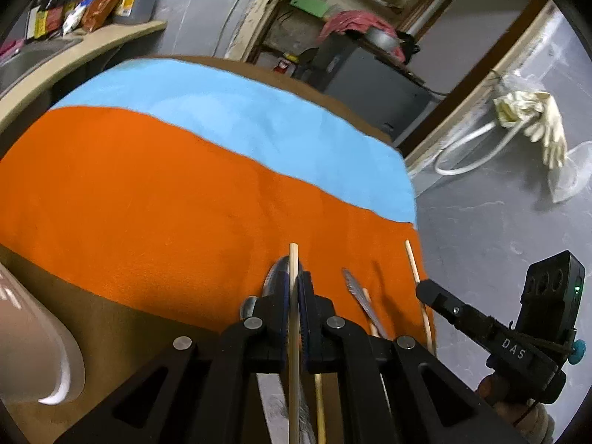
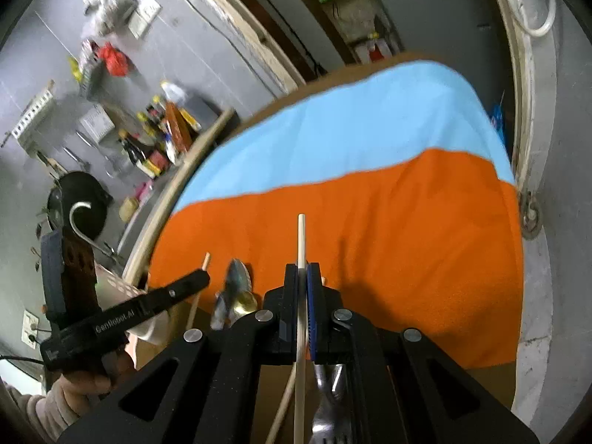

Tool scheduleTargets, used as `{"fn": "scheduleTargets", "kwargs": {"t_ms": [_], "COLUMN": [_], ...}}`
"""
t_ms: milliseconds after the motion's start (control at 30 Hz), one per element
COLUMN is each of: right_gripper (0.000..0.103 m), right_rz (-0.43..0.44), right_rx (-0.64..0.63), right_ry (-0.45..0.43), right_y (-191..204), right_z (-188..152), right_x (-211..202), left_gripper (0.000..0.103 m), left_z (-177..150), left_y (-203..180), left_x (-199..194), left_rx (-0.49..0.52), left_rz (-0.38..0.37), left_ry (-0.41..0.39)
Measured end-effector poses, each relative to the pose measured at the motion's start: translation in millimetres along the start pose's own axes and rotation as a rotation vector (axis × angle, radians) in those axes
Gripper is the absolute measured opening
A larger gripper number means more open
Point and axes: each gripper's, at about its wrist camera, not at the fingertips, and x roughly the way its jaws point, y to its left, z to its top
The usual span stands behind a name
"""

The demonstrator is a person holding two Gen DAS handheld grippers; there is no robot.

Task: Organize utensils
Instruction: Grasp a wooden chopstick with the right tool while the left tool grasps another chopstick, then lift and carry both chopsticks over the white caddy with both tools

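My left gripper (image 1: pixel 295 288) is shut on a wooden chopstick (image 1: pixel 293 259) that sticks forward between the fingers, above the orange cloth (image 1: pixel 148 192). Under it lies a metal spoon (image 1: pixel 274 277). To its right lie a metal utensil handle (image 1: pixel 360 298) and another chopstick (image 1: pixel 416 270). My right gripper (image 2: pixel 302 277) is shut on a second wooden chopstick (image 2: pixel 301 236), also above the orange cloth (image 2: pixel 388 229). A spoon (image 2: pixel 238 285) and a fork (image 2: pixel 329 407) lie below it. The right gripper shows at the right of the left wrist view (image 1: pixel 429 288), the left gripper at the left of the right wrist view (image 2: pixel 199 279).
A blue cloth (image 1: pixel 222 111) covers the far half of the brown table (image 1: pixel 92 318). A white holder (image 1: pixel 44 347) stands at the table's near left. A counter with a sink and packets (image 1: pixel 74 11) is at far left. The table's right edge drops to a grey floor (image 1: pixel 481 229).
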Motion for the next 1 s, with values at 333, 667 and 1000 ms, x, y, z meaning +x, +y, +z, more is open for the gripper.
{"fn": "scheduleTargets", "kwargs": {"t_ms": [333, 667, 1000], "right_gripper": [0.004, 0.004, 0.004], "right_rz": [0.053, 0.089, 0.126], "right_rx": [-0.020, -0.059, -0.124], "right_ry": [-0.161, -0.279, -0.373], "right_y": [26, 73, 136], "right_z": [-6, -1, 4], "right_x": [-35, -63, -78], "left_gripper": [0.005, 0.005, 0.005], "left_z": [0, 13, 27], "left_y": [-20, -16, 13], "left_x": [-55, -104, -159], "left_rx": [0.086, 0.089, 0.100], "left_rz": [-0.020, -0.088, -0.128], "left_ry": [-0.166, -0.253, -0.332]}}
